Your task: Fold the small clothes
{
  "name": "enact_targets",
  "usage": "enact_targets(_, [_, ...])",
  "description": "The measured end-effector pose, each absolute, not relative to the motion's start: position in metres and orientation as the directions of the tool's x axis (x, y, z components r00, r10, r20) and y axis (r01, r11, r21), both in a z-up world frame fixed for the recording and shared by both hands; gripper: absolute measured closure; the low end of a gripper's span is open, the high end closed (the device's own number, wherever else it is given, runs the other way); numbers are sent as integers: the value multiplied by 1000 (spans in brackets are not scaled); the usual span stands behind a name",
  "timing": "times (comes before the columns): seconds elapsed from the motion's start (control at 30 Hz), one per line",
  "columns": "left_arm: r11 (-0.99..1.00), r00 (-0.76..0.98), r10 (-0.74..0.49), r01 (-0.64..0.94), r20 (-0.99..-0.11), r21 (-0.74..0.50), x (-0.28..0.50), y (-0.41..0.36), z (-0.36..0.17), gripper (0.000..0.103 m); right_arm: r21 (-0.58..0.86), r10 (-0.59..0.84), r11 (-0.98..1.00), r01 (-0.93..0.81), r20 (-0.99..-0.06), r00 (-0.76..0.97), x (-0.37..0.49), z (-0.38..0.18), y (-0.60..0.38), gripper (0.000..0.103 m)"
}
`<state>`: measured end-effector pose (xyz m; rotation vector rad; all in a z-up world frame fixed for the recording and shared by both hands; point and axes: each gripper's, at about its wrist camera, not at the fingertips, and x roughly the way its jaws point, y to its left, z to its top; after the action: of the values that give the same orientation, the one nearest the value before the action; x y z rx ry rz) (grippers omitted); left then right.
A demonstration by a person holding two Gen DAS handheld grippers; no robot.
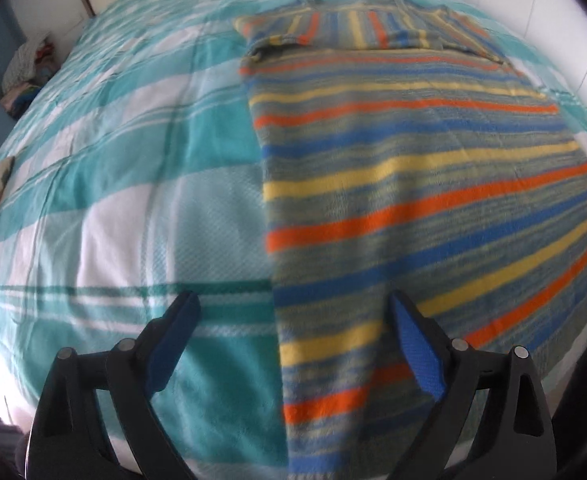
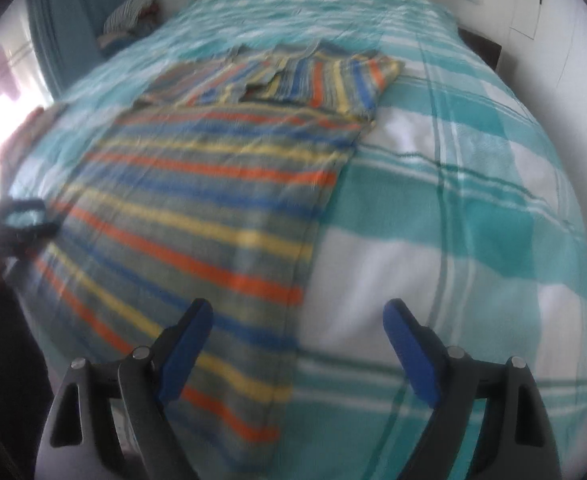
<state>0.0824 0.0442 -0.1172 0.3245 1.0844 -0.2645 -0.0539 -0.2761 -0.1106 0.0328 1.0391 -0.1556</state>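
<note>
jaws of both grippers wide, above striped garment [image 1: 413, 184] on bedspread [image 1: 133, 200]

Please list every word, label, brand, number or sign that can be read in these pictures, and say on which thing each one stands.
None: no readable text in either view.
The striped shirt and the checked bedcover carry only patterns.
Pale sheets on the wall are too blurred to show any writing.

No legible text, label, brand, number or sign in either wrist view, striped garment [image 1: 413, 184] bears stripes only, checked bedspread [image 1: 133, 200] bears a woven pattern only, both views blurred, fine print not readable.
</note>
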Motion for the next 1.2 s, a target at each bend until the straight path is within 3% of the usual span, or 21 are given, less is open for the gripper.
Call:
enact_targets(0.17, [922,501,28,320,-865,216,71,68,-100,4,-175,-264,954,245,-878,400,-93,-121,-293,17])
enact_targets(0.3, [930,569,74,256,-819,262,67,66,-82,5,-80,-234,951,297,-815,530,-105,-100,-297,17])
enact_targets(0.47, [967,594,7,200,-804,156,72,65,-69,5,3,-270,936,353,-639,721,-104,-89,-289,17])
enact_targets(0.73, [998,683,-60,62,-728,-24,100,87,-74,5,82,-341,897,435,-501,796,-101,-81,-297,17])
enact_targets(0.83, [999,708,-41,21,-705,-38,99,96,-87,5,85,-363,884,460,-496,789,-106,-81,-300,17])
enact_targets(0.97, [991,676,-110,21,-729,-130,93,108,-98,5,84,-377,878,470,-485,789,-108,-82,-300,17])
enact_targets(1.2, [986,749,-88,-26,-657,-162,88,119,-81,5,126,-348,871,476,-525,776,-100,-91,-310,17])
